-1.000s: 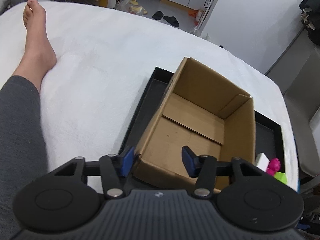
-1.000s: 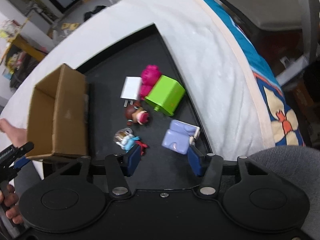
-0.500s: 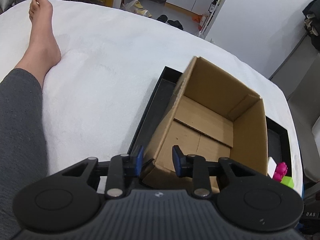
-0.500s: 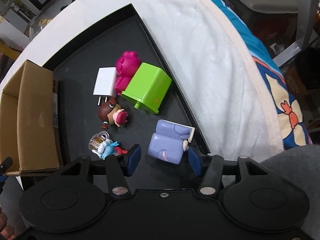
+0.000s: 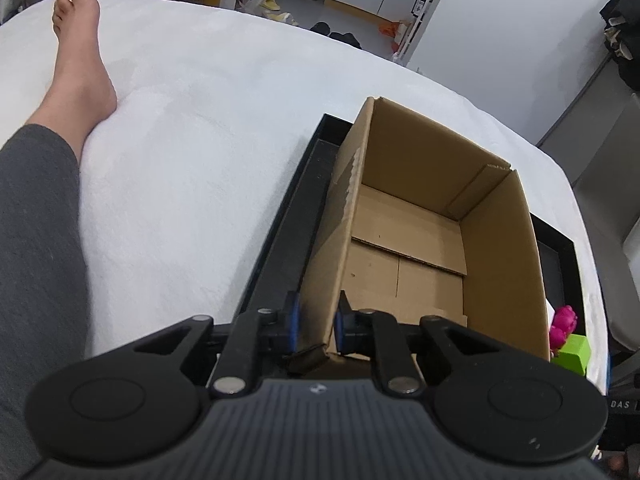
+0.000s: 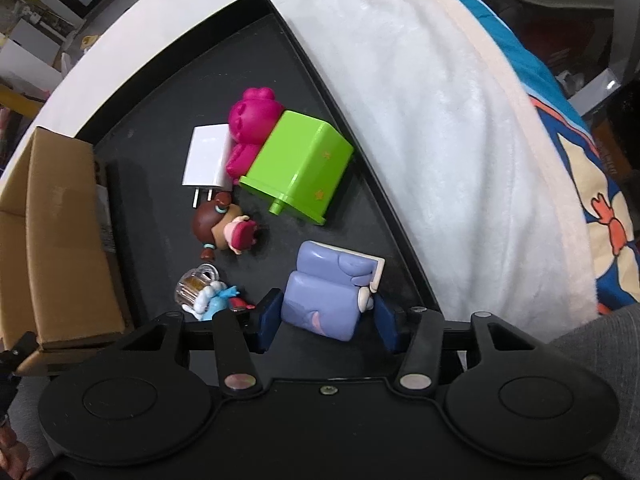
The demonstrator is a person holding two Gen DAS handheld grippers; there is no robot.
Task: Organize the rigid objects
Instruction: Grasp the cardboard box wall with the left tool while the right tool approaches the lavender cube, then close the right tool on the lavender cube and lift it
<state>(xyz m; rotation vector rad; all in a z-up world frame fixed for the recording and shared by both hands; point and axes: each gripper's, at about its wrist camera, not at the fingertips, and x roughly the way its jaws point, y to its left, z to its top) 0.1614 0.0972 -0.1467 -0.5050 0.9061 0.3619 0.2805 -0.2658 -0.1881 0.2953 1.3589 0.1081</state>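
Note:
An open, empty cardboard box (image 5: 420,240) stands on a black tray (image 5: 296,220); it also shows in the right wrist view (image 6: 60,232). My left gripper (image 5: 316,322) is shut on the box's near left wall. On the tray (image 6: 168,92) lie a purple toy (image 6: 328,292), a green block (image 6: 304,168), a magenta toy (image 6: 250,120), a white charger (image 6: 208,158), a brown-haired doll (image 6: 224,228) and a blue figure with a clear mug (image 6: 204,294). My right gripper (image 6: 326,320) is open, its pads on either side of the purple toy.
The tray lies on a white blanket (image 5: 180,140) on a bed. The person's leg and bare foot (image 5: 76,64) rest at the left. The bed's edge with a patterned sheet (image 6: 580,160) is at the right. Room clutter shows beyond.
My left gripper closed on the box's near left wall. My right gripper came down and forward until the purple toy sits between its open pads.

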